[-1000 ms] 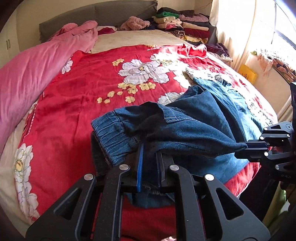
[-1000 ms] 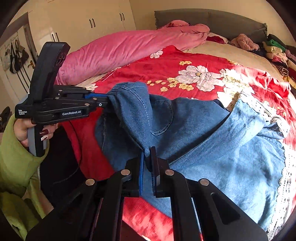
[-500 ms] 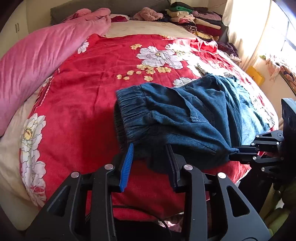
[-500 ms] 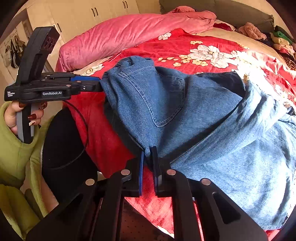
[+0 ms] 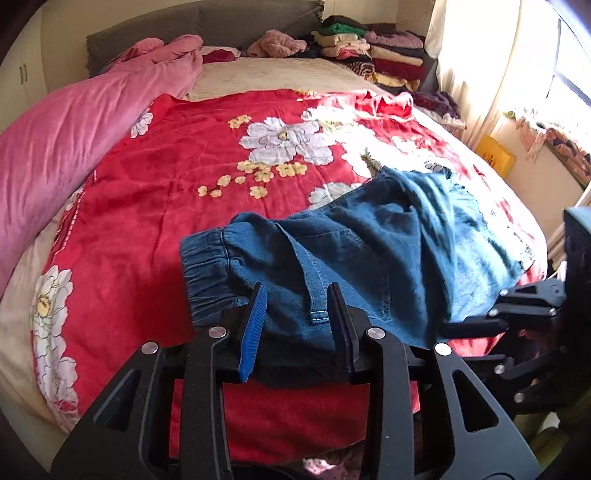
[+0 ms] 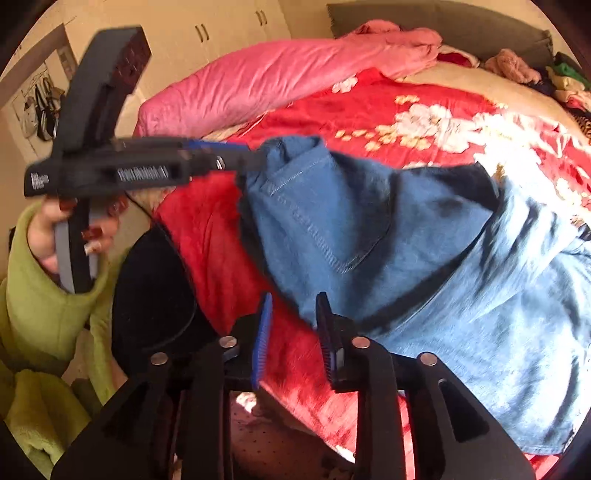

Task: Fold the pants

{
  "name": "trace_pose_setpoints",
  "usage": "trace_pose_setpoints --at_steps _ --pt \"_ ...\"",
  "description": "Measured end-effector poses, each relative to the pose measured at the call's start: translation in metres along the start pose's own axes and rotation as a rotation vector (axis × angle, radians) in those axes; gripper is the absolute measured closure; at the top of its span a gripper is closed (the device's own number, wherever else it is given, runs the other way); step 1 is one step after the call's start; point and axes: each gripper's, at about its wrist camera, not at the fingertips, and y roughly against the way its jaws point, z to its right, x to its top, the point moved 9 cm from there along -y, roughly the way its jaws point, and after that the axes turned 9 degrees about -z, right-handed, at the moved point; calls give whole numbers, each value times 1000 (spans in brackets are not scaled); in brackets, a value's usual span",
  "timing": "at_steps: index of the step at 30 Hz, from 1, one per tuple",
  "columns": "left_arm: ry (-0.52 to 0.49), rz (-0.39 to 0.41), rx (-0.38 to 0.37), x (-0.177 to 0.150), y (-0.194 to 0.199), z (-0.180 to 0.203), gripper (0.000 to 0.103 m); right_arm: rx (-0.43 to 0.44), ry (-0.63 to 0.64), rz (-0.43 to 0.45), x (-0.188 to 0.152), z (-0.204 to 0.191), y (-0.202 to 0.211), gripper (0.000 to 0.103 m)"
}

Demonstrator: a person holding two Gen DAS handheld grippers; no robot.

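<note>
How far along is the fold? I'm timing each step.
Done: jeans lie on the bed with the waist laid over the legs. In hand: nothing; left gripper is open around the fabric, right gripper, jaws opening, is empty. Left: probably another fold.

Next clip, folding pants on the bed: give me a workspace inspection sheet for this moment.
Surface: bed with red floral blanket.
Job's things: blue denim pants lie crumpled near the bed's front edge, elastic waistband to the left.
Clutter: pink duvet along the left side; stacked folded clothes at the headboard.
Grippers: left gripper has its jaws apart with denim between them, pads not pressing. Right gripper has its jaws opening, the pants' edge just beyond its tips.
Cables: a thin black cable by the left hand.
Surroundings: curtained window, cream wardrobe doors, green sleeve.
</note>
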Motion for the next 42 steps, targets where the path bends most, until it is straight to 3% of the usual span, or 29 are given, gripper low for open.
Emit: trace_pose_setpoints --at_steps 2,5,10,13,20,27,30,32,38,42 --pt "-4 -74 76 -12 -27 -7 77 -29 -64 -58 -6 14 -17 66" --pt "27 -111 21 -28 -40 -12 77 -40 -124 -153 -25 26 -44 65" --pt "48 -81 -8 -29 -23 -14 77 -29 -112 -86 -18 22 -26 61" --pt "50 -53 -11 -24 -12 -10 75 -44 -126 -26 -15 29 -6 49" --pt "7 6 -37 -6 8 16 47 -155 -230 86 -10 68 40 34" --pt "-58 10 -111 9 6 61 34 -257 -328 159 -5 107 71 30" --pt "-85 -3 -170 13 0 87 33 -305 -368 182 -9 127 86 29" --pt "-102 -15 -209 14 -6 104 33 -322 -402 202 -13 141 95 16" --pt "-146 -86 -273 12 -35 144 33 -353 -479 228 -15 175 113 15" --pt "-117 -138 -333 9 -57 157 37 -367 -490 207 0 195 112 15"
